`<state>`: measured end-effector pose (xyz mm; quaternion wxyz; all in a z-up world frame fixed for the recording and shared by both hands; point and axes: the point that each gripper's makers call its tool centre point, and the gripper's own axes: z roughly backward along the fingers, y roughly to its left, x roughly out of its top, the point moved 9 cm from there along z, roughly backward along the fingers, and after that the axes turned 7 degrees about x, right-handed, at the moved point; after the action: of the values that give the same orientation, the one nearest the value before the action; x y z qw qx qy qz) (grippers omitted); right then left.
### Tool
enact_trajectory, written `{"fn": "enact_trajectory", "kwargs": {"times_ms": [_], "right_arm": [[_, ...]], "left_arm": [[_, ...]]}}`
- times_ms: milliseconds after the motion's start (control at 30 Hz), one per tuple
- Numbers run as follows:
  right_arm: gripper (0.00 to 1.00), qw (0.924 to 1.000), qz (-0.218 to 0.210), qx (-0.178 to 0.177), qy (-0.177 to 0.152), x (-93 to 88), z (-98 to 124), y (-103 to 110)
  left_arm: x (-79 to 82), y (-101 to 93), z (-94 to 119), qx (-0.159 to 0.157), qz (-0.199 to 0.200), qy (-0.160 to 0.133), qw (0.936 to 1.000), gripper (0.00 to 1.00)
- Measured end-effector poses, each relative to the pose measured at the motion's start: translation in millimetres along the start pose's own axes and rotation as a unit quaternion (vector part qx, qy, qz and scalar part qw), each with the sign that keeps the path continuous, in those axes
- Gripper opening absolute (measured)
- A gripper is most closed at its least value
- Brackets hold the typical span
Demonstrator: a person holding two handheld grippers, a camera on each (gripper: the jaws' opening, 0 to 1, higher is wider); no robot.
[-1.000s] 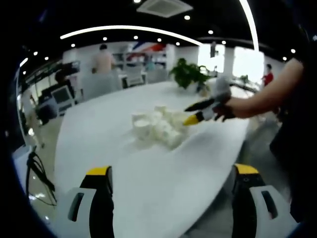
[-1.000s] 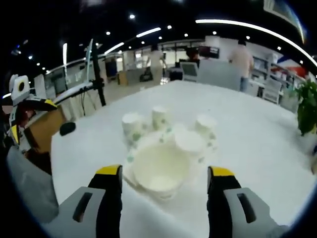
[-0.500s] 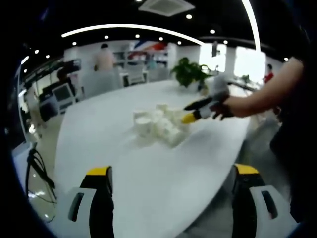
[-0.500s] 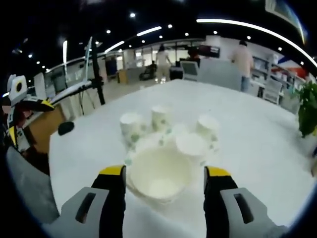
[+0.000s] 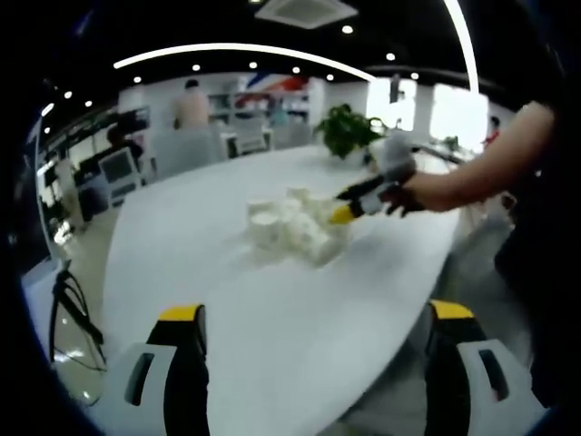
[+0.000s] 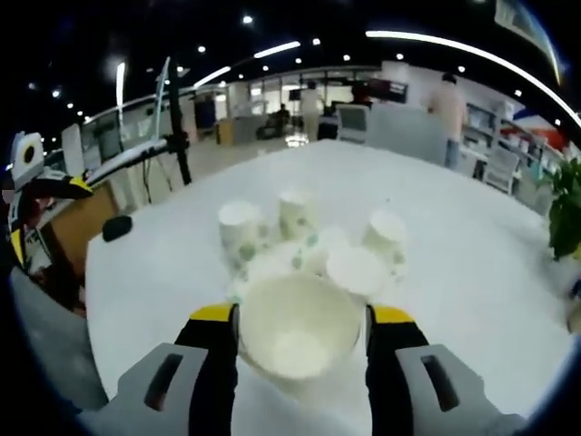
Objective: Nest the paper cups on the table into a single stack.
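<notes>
The step in hand looks like the first pick: in the right gripper view the right gripper (image 6: 301,329) has its jaws on either side of the nearest paper cup (image 6: 299,328), the yellow tips at its rim or just beside it; whether they press it yet I cannot tell. The other paper cups (image 6: 300,227) stand clustered just behind it on the white table (image 6: 454,236); some upright, some blurred together. The next move probably calls for a light squeeze, a lift, then a lowering into an upright neighbour. The left gripper (image 5: 313,313) hangs with jaws spread wide and nothing between them, well back from the cluster. The table is broad and oval; beyond it lie an open office, a potted plant (image 5: 347,134) and ceiling lights.
</notes>
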<state>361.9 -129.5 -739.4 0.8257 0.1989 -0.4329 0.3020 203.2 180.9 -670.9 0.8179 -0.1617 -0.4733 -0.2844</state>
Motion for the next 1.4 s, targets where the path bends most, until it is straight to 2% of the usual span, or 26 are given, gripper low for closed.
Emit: {"fn": "enact_trajectory", "kwargs": {"times_ms": [167, 767, 1400], "right_arm": [[0.5, 0.9999, 0.004, 0.004, 0.01, -3.0, -1, 0], [0.44, 0.9998, 0.01, 0.011, 0.008, -0.8, 2, 2], [0.4, 0.9998, 0.013, 0.014, 0.0, -7.1, 29, 9]], "left_arm": [[-2.1, -1.8, -1, -0.002, -0.002, 0.003, 1.0, 0.99], [-6.4, -1.1, 2, 0.006, 0.007, 0.0, 1.0, 0.98], [-5.4, -10.3, -6, -0.005, 0.013, -0.011, 0.9998, 0.98]]}}
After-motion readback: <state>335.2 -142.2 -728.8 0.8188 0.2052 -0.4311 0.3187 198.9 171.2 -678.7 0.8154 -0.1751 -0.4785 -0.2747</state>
